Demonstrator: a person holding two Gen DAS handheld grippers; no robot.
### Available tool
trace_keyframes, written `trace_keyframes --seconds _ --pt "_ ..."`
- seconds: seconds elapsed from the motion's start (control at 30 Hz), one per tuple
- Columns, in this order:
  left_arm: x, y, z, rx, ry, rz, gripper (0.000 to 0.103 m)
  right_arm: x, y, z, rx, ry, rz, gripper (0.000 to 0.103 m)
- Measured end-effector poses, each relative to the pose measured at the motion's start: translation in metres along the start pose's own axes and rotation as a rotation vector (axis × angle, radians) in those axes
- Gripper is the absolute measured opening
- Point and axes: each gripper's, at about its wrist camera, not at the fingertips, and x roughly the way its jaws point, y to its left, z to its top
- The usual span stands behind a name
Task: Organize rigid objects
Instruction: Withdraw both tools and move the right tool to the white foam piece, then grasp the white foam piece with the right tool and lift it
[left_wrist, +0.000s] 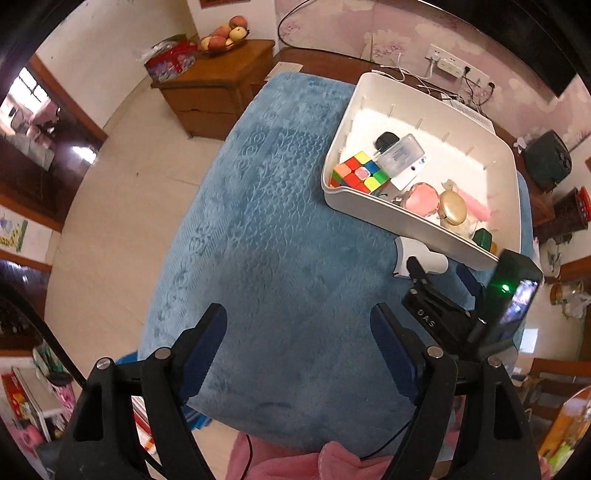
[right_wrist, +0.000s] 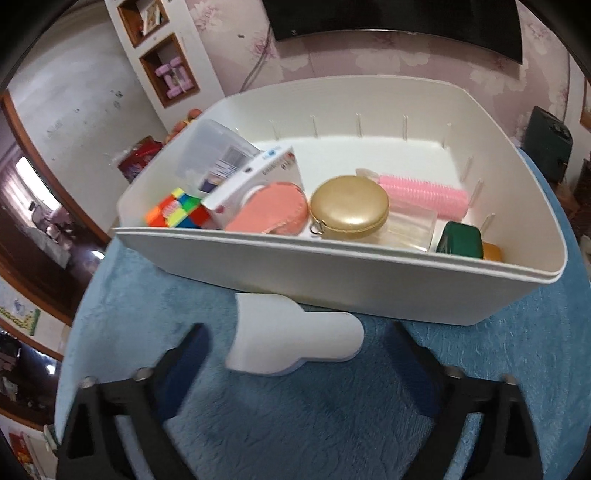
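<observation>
A flat white scoop-shaped piece (right_wrist: 295, 339) lies on the blue plush cover (right_wrist: 314, 417) just in front of the white bin (right_wrist: 332, 266). My right gripper (right_wrist: 299, 332) is open, its fingers on either side of the piece and not touching it. The bin holds a colour cube (right_wrist: 175, 212), a white carton (right_wrist: 255, 181), a pink round item (right_wrist: 273, 214), a gold round case (right_wrist: 349, 206), a pink ridged roller (right_wrist: 424, 195) and a green box (right_wrist: 460, 240). My left gripper (left_wrist: 299, 325) is open over bare cover (left_wrist: 277, 240), left of the bin (left_wrist: 369, 210) and the white piece (left_wrist: 424, 258).
The covered table ends close to the left and near sides, with tiled floor (left_wrist: 122, 184) beyond. A wooden cabinet (left_wrist: 214, 92) with a fruit bowl stands at the back. Cables and a power strip (left_wrist: 454, 70) run behind the bin. A dark green appliance (right_wrist: 546, 147) is at the far right.
</observation>
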Motion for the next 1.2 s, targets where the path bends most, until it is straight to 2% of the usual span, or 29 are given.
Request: trace_keyframes --seconds 0.3,0.4,0.63,0.8,0.93,1.0,1.2 --pt "-0.006 0.014 0.010 -0.019 0.020 0.008 0.082 0.025 0.006 -0.005 -0.009 0.042 -0.058 0.103" --pt "-0.008 0.024 0.013 -0.040 0.029 0.004 0.082 0.030 0.011 -0.006 -0.026 0.035 -0.103 0.103" --pt "-0.026 0.048 0.021 -0.084 -0.017 0.047 0.082 0.041 0.023 -0.004 -0.057 0.028 -0.205 0.103" --pt "-0.040 0.061 0.028 -0.105 -0.049 0.080 0.082 0.044 0.023 -0.003 -0.036 0.025 -0.234 0.102" --pt "-0.053 0.067 0.033 -0.102 -0.087 0.086 0.082 0.040 0.022 -0.002 -0.022 0.023 -0.239 0.094" --pt "-0.056 0.067 0.036 -0.097 -0.102 0.092 0.082 0.038 0.022 0.000 -0.024 0.026 -0.230 0.085" --pt "-0.070 0.063 0.045 -0.067 -0.140 0.089 0.082 0.036 0.028 0.001 -0.024 0.052 -0.228 0.085"
